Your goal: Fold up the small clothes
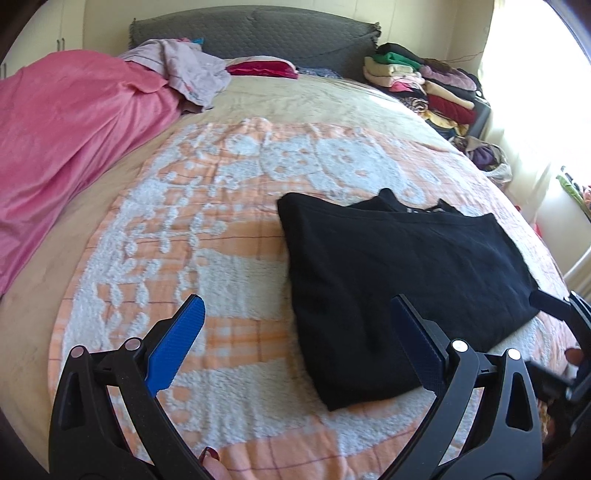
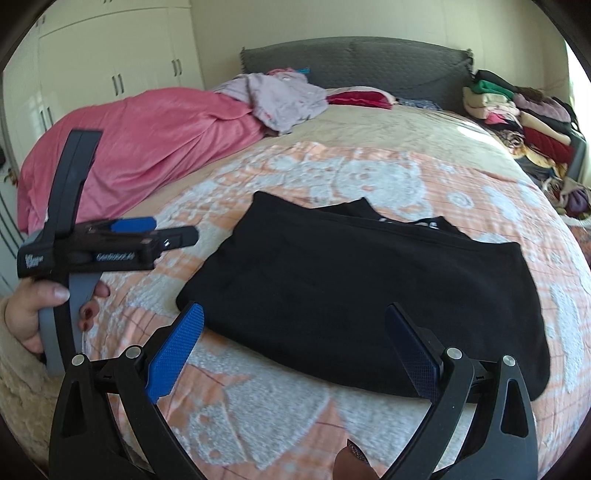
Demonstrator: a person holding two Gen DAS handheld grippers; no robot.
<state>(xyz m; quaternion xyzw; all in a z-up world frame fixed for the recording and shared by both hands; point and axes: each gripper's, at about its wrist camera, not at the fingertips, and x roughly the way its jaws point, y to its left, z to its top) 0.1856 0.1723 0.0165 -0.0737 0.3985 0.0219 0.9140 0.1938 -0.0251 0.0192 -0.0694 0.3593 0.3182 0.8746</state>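
A black garment (image 1: 391,280) lies folded into a rough rectangle on the orange and white blanket (image 1: 207,236), with a bit of white print showing at its far edge. My left gripper (image 1: 297,306) hovers open over the garment's near left edge, with nothing between its blue pads. In the right wrist view, my right gripper (image 2: 294,310) is open above the near edge of the black garment (image 2: 369,280). There the left gripper (image 2: 173,229) shows from the side, held by a hand (image 2: 33,314) just left of the cloth. Part of the right gripper's body (image 1: 576,332) shows at the far right edge.
A pink cover (image 1: 66,140) is heaped on the bed's left side, with lilac clothes (image 1: 192,70) at its far end. Stacked folded clothes (image 1: 424,81) sit at the back right by the grey headboard (image 1: 258,33). White wardrobe doors (image 2: 110,62) stand beyond the bed's left.
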